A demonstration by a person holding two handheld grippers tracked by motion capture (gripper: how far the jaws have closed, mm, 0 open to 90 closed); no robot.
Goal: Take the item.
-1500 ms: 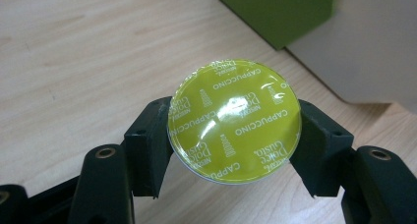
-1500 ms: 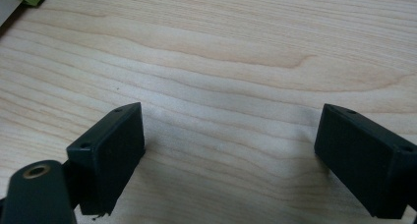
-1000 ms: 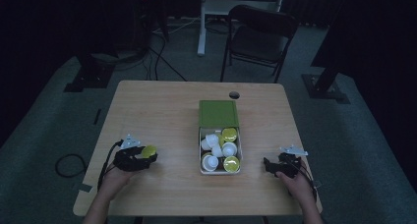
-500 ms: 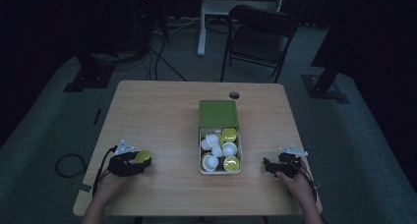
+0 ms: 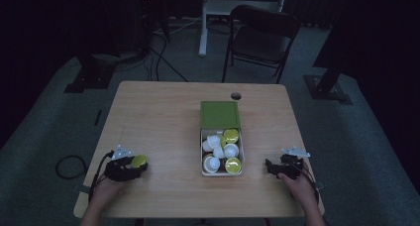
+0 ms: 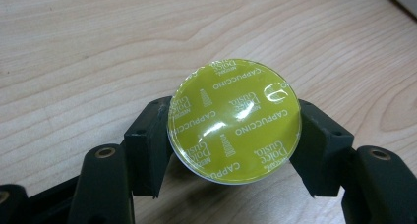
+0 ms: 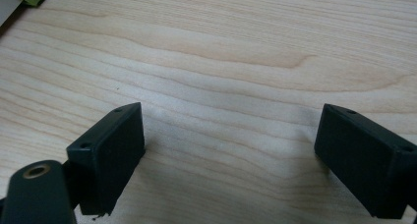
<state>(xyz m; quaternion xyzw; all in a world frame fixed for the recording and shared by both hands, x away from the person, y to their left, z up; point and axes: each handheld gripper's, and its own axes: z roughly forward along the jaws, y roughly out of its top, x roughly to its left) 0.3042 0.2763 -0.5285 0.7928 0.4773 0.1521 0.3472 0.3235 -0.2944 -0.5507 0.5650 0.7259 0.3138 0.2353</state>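
A yellow-lidded coffee capsule (image 6: 234,121) printed "Dolce Gusto Cappuccino" sits between the two black jaws of my left gripper (image 6: 231,135), which is shut on it just above the wooden table. In the high view that capsule (image 5: 138,161) shows at the front left with the left gripper (image 5: 133,167) behind it. My right gripper (image 7: 228,155) stands open over bare wood, nothing between its jaws; from above, the right gripper (image 5: 270,167) rests near the front right edge. A white box (image 5: 221,173) mid-table holds several white and yellow capsules, its green lid (image 5: 220,114) flipped back.
A round cable hole (image 5: 236,95) lies in the tabletop behind the box. Beyond the table stand a dark folding chair (image 5: 262,37) and a white stand (image 5: 204,23). Cables trail on the floor at the left. Bare wood stretches between the box and each gripper.
My left gripper, with the yellow capsule in it, has drifted slightly toward the front edge of the table. The right gripper has stayed put.
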